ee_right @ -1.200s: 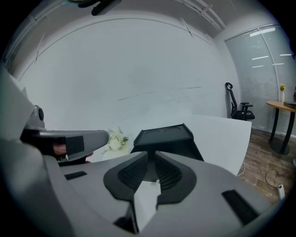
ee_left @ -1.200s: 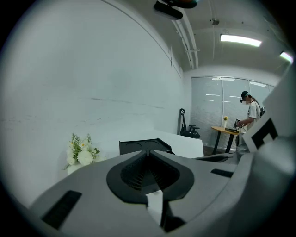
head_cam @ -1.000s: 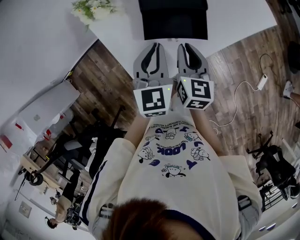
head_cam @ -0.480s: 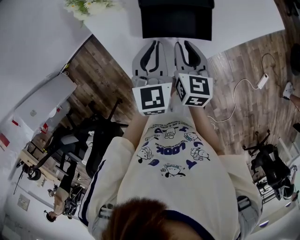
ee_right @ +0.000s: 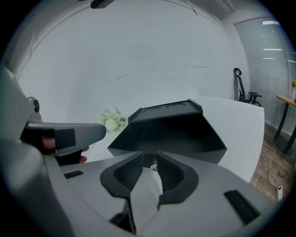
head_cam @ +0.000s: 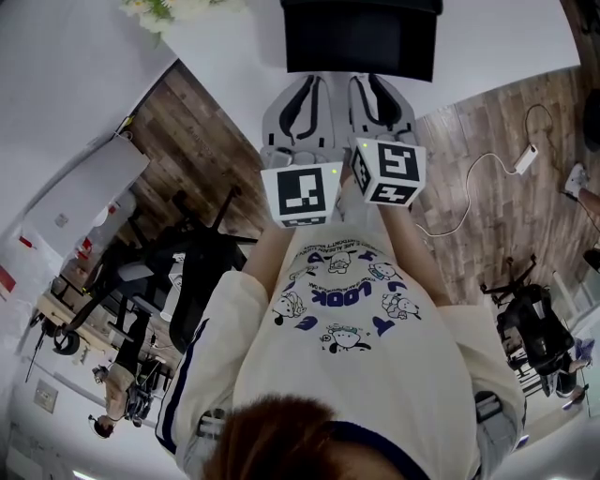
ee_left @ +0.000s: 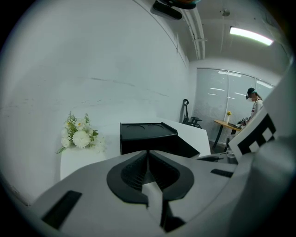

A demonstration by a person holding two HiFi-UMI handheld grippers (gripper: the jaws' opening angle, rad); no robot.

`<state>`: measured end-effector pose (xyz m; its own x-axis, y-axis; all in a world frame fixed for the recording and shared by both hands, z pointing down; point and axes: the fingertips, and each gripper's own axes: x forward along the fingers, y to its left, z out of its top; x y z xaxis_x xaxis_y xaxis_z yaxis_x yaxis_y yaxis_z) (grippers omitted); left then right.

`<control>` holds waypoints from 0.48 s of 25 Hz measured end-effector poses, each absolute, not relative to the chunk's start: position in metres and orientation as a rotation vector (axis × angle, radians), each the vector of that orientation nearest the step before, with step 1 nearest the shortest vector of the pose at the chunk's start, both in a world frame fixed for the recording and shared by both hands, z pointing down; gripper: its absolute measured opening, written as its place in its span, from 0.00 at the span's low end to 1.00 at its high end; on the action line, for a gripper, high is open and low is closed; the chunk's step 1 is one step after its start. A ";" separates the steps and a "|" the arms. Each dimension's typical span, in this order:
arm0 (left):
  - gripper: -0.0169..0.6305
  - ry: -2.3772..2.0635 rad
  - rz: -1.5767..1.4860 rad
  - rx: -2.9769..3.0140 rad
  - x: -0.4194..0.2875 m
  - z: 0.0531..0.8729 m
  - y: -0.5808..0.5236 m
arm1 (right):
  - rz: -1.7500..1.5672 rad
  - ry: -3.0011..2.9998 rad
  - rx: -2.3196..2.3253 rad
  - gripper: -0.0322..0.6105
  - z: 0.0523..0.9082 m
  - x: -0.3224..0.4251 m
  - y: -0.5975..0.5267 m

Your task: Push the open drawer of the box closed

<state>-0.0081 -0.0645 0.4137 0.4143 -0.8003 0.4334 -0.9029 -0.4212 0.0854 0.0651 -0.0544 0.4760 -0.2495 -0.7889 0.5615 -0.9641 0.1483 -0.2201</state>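
Left gripper and right gripper edged nearer box

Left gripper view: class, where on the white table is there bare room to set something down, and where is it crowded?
Bare: the white table between the flower bunch and the black box, and its corner right of the box. Crowded: before the box, where the left gripper and right gripper sit side by side.

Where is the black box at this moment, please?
In the head view the black box sits at top centre on the white table, just beyond the left gripper and right gripper, with the flowers to its left.
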 end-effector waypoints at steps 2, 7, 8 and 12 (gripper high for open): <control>0.07 -1.468 0.474 2.361 -0.008 0.416 -0.063 | 0.782 -2.117 1.692 0.22 0.477 0.065 -0.054; 0.06 -1.452 0.483 2.353 -0.010 0.423 -0.063 | 0.778 -2.112 1.697 0.22 0.479 0.063 -0.054; 0.06 -1.450 0.485 2.354 -0.010 0.424 -0.063 | 0.787 -2.108 1.697 0.22 0.481 0.064 -0.053; 0.06 -1.448 0.492 2.350 -0.009 0.426 -0.061 | 0.813 -2.091 1.690 0.22 0.490 0.067 -0.051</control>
